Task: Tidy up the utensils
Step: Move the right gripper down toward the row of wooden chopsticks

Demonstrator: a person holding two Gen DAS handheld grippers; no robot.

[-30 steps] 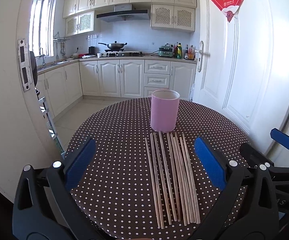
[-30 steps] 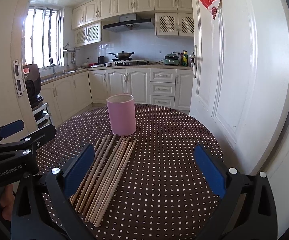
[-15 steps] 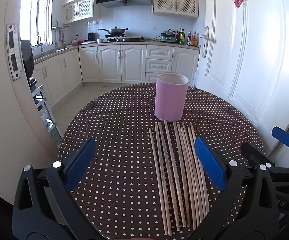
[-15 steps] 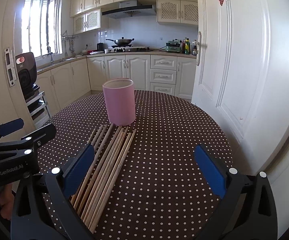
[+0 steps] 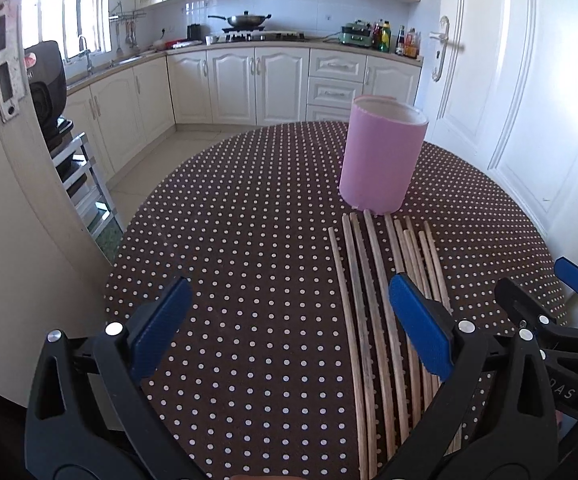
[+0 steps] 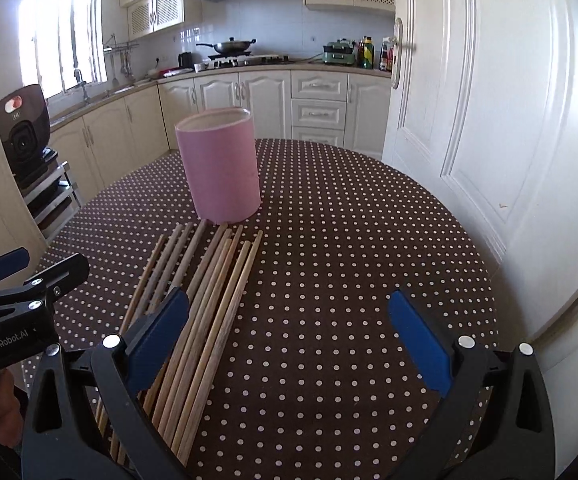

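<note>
Two fisheye views look across a round tabletop (image 5: 249,240) covered in brown cloth with white polka dots, in a white kitchen. One pink cylindrical cup (image 5: 381,158) stands upright just right of centre in the left wrist view, and left of centre in the right wrist view (image 6: 220,166); what is inside it cannot be seen. Just in front of it lies a row of wooden chopsticks (image 5: 373,300), side by side and pointing toward the cup; about ten far tips can be counted, but the near ends are cut off by the frame edge and by the tools, so the exact number is uncertain. The left tool (image 5: 289,332) fills the bottom of its view, its two blue-padded fingers spread wide and holding nothing; its right finger overlaps the chopsticks in the picture. The right tool (image 6: 289,332) is likewise spread wide and empty, its left finger overlapping the chopsticks (image 6: 217,300). At the lower left of the right wrist view, the other tool's side reads "GenRobot.AI", and part of a hand (image 6: 7,412) shows beneath it. At the lower right of the left wrist view, partial letters on the other tool are too cut off to read.
</note>
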